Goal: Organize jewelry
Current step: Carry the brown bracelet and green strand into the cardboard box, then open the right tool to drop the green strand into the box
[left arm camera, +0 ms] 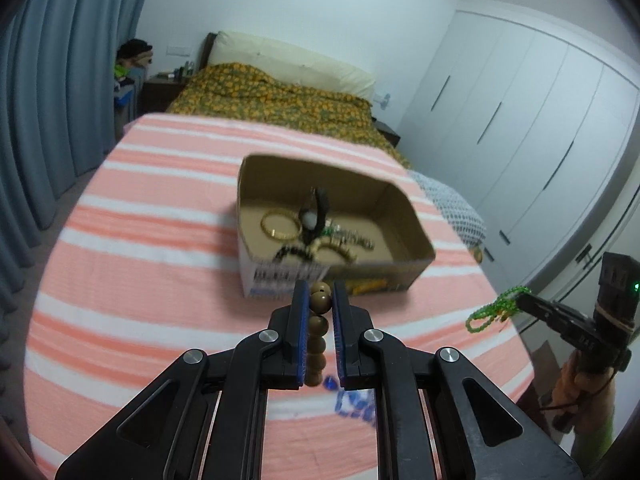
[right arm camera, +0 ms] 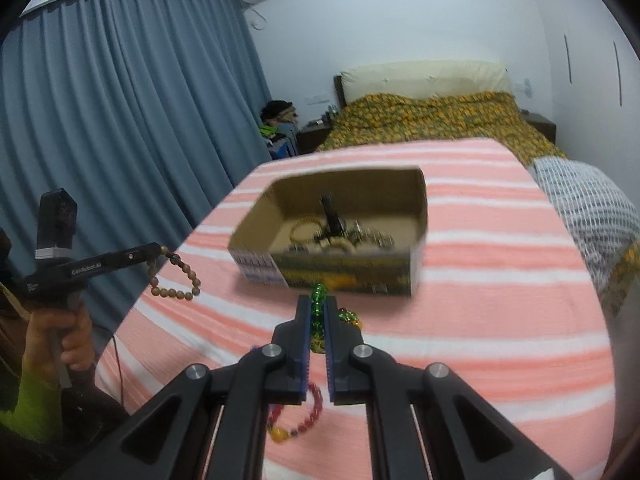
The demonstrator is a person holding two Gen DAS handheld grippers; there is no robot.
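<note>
Just short of the cardboard box, both grippers hang above the pink-and-white striped cloth with jewelry clamped in their jaws. The left gripper is clenched on a brown wooden bead bracelet; from the right wrist view the same strand dangles in a loop off the gripper's tip, out to the left of the box. The right gripper grips a green bead strand, which from the left wrist view hangs as a thin green loop to the right of the box. Inside the box lie a gold bangle, a black hair clip standing up, and several other bracelets, blurred. On the cloth nearer than the box, under the right gripper, lie a red bead bracelet and a small green-and-gold piece. A hand in a yellow-green sleeve holds the left gripper's handle. Beyond the box stands a bed with a patterned yellow cover.
</note>
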